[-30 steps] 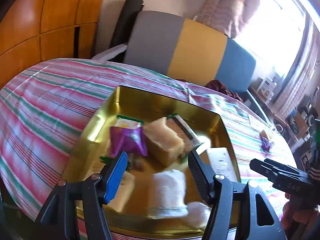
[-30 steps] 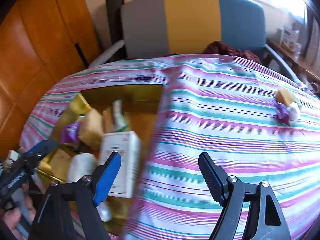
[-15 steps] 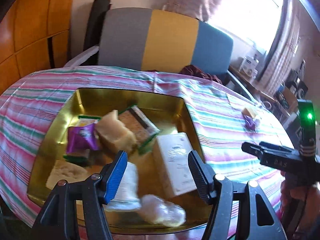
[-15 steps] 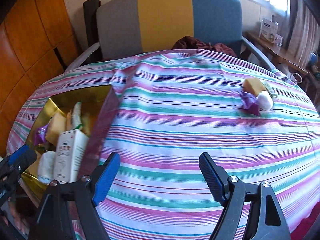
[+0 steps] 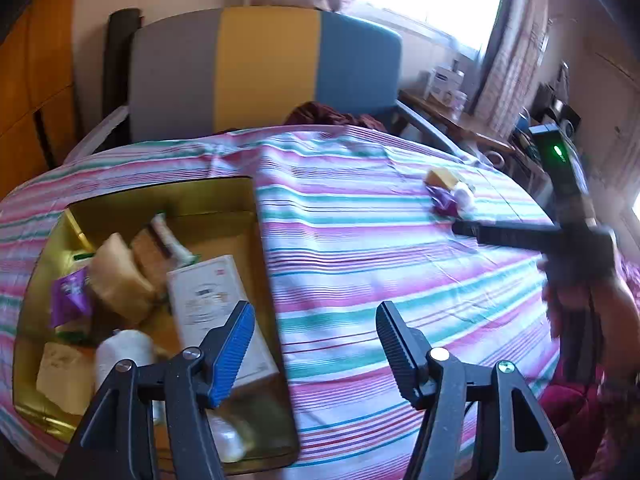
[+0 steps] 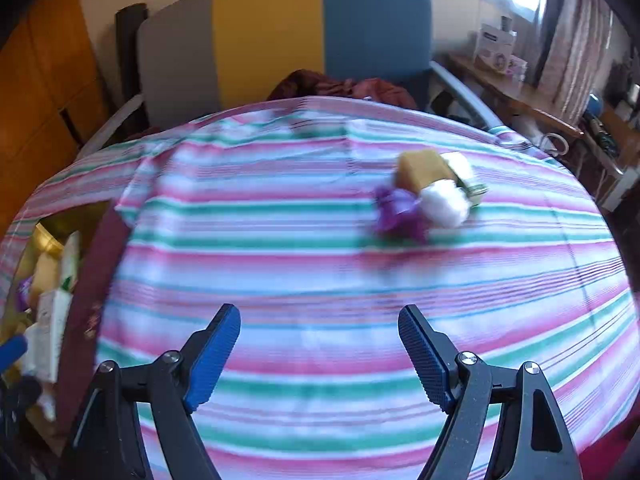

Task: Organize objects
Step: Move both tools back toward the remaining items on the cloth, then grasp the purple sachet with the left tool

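While both grippers, left (image 5: 316, 344) and right (image 6: 320, 350), gape wide, holding nothing, I see leftovers — purple wrapper (image 6: 398, 212), white ball (image 6: 444, 204), yellow block (image 6: 420, 168) — clustered far from tin (image 5: 240, 194). Risk, I judge: touching pieces, one grab knocks neighbours away.

Both fisheye views look forward and steeply down over their own tool fingers at the striped tabletop (image 5: 360, 240), facing the tricolour chair (image 6: 320, 32) at upper centre. The left view sits close above the gold tray (image 5: 36, 280), lower left. Both share the tray, chair, and small item cluster (image 6: 424, 196).
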Motion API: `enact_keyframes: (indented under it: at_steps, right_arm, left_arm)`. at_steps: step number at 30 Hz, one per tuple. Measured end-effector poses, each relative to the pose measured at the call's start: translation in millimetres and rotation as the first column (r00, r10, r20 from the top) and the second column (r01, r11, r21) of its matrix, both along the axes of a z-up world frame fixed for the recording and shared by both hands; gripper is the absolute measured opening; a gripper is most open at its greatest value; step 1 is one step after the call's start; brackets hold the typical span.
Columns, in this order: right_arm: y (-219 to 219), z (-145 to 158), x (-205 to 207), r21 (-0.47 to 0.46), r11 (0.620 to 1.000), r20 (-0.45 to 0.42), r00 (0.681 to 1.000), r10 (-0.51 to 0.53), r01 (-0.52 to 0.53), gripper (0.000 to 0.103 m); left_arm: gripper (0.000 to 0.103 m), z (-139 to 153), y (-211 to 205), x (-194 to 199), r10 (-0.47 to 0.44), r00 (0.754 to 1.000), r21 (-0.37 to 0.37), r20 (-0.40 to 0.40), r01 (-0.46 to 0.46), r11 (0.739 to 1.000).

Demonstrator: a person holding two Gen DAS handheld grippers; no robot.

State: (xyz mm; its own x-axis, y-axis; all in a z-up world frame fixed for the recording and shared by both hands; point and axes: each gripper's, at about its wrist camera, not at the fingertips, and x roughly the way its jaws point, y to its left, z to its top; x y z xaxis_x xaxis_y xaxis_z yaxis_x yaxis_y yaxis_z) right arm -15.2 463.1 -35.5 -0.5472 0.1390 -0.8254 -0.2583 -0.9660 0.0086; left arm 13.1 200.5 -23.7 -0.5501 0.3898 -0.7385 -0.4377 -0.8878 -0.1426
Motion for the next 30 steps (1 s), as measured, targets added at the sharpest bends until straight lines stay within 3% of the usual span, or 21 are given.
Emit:
enact_keyframes:
  at_steps: [4, 11, 13, 17, 24, 30]
  right_arm:
    - [47.2, 4.9, -10.9, 0.025, 0.999, -0.035, 0.999, -0.030, 0.030, 0.082]
    - [139.4, -3.7, -2.2, 0.027, 0.981, -0.143, 0.972, -0.186, 0.192, 0.087]
    - [157.5, -16.6, 1.1, -0.002, 0.969, -0.089, 0.965, -0.247, 0.248, 0.088]
    - [180.2, -23.4, 1.7, -0.065, 0.947, -0.048, 0.947, -0.317, 0.314, 0.088]
    - [192.4, -25.3, 3.9, -0.052, 0.928, -0.028, 0.928, -0.371, 0.369, 0.088]
    - [200.5, -23.5, 7.5, -0.048, 0.915, -0.038, 0.915, -0.402, 0.400, 0.088]
  left_arm:
    - [0.064, -2.3, 22.6, 0.1, -0.044, 0.999, -0.026, 0.009, 0.044, 0.999]
    - [0.064, -7.7, 78.2, -9.6, -0.129, 0.991, -0.044, 0.020, 0.130, 0.991]
    - [0.064, -11.3, 98.5, -15.0, -0.168, 0.986, -0.045, 0.015, 0.168, 0.985]
    - [0.064, -22.7, 147.8, -39.7, -0.200, 0.979, -0.013, 0.044, 0.200, 0.980]
    - [0.064, -43.1, 240.8, -83.0, -0.237, 0.971, -0.027, 0.034, 0.238, 0.971]
    - [0.064, -57.1, 288.3, -112.1, -0.223, 0.975, -0.032, 0.026, 0.224, 0.974]
